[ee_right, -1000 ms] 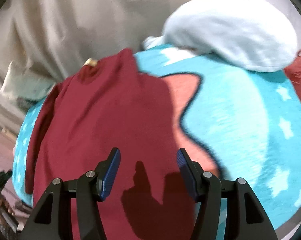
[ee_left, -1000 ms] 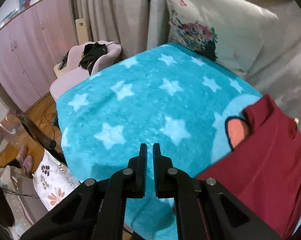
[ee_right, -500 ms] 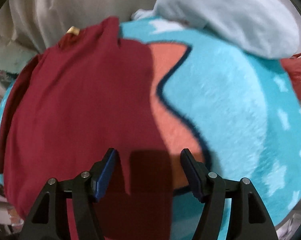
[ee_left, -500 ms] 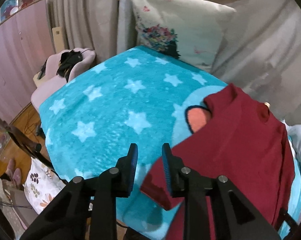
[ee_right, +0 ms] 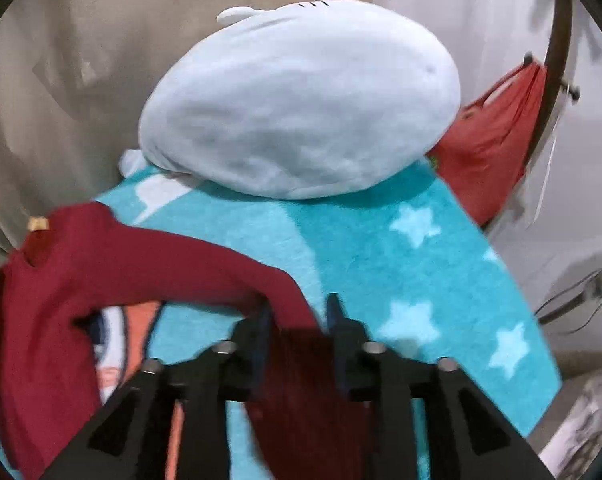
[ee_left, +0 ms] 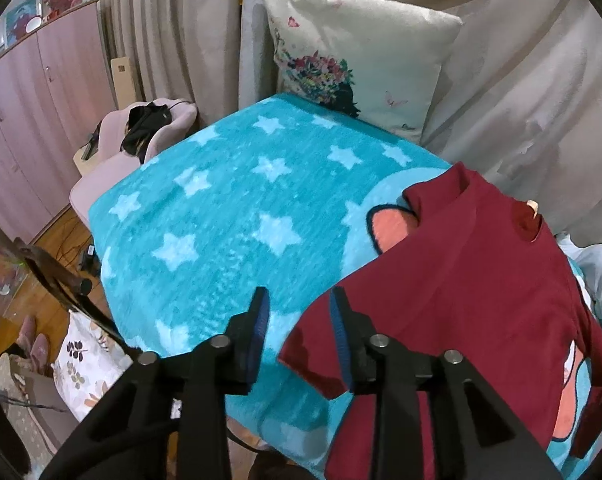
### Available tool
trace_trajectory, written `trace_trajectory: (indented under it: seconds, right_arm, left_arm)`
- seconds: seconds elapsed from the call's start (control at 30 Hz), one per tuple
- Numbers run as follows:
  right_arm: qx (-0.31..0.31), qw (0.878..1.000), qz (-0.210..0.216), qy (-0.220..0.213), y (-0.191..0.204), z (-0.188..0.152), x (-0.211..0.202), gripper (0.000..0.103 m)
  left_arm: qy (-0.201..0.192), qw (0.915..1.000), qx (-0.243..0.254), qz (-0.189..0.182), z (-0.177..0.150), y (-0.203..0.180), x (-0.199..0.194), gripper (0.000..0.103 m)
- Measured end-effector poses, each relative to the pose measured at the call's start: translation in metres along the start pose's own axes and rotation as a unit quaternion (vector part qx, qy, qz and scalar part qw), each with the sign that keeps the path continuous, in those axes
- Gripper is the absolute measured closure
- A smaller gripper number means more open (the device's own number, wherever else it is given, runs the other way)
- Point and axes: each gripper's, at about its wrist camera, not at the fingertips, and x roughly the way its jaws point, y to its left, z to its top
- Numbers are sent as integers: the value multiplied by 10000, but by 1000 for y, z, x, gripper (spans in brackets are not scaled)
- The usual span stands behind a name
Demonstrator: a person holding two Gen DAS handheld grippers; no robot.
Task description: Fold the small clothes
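Nearest, the left gripper [ee_left: 299, 308] stands with its jaws parted and nothing between them, just off the sleeve end of the maroon shirt [ee_left: 473, 280]. The sleeve cuff lies under its right finger, at about four o'clock from the gap, while the shirt's body runs away toward two o'clock, collar farthest off. In the left wrist view, the shirt rests on the turquoise star blanket [ee_left: 229, 208] at its right side.

The right gripper [ee_right: 297, 310] has a fold of the same shirt [ee_right: 57, 312] between its fingers, and the cloth rises to them from nine o'clock. The view is blurred, so I cannot tell whether the jaws actually pinch it.

A second ago the left jaws were nearly together over bare blanket; they have since widened and come round to the sleeve. The right gripper, then wide apart above the flat shirt, has narrowed, and the shirt's right side is now lifted off the blanket.

Farther on, at twelve o'clock, a floral pillow [ee_left: 361, 56] leans against the curtain, and a pale blue plush [ee_right: 301, 100] sits on the blanket's far edge. There is a small tan tag [ee_right: 38, 224] at the collar, but its writing is too small to read.
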Motion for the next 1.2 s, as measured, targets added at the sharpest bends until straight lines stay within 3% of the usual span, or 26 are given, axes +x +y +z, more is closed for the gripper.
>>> trace_trajectory:
  seconds: [0.23, 0.47, 0.63, 0.7, 0.73, 0.77, 0.8, 0.87, 1.1, 1.2]
  right_arm:
    - [-430, 9982, 414, -102, 56, -14, -14, 43]
    - [-925, 9919, 875, 47, 121, -18, -19, 43]
    - [-1590, 9852, 584, -258, 188, -22, -29, 43]
    - [-1740, 9817, 740, -217, 211, -23, -31, 43]
    - [-1877, 9783, 862, -152, 227, -25, -31, 43]
    - [-2002, 9754, 915, -105, 239, -27, -30, 43]
    - [-2202, 9706, 970, -29, 259, -32, -29, 43]
    - [-2374, 9650, 1111, 115, 283, -38, -25, 43]
    - [-2763, 9448, 1664, 576, 373, -59, -7, 43]
    - [-2813, 9249, 2327, 1058, 413, -65, 0, 43]
  left_arm:
    - [243, 9997, -16, 22, -3, 2, 20, 67]
    - [295, 9989, 363, 41, 6, 5, 58, 45]
    - [512, 9959, 624, -412, 19, 3, 94, 37]
    - [613, 9922, 861, -657, 21, -5, 104, 37]
    - [710, 9892, 987, -818, 21, -10, 109, 41]
    - [860, 9853, 1111, -967, 21, -15, 115, 67]
    - [1028, 9822, 1185, -1031, 20, -18, 122, 103]
    - [1244, 9813, 1102, -970, 24, -14, 133, 102]
    - [919, 9955, 50, -242, 80, 68, 146, 103]
    - [787, 9960, -95, -423, 94, 92, 138, 100]
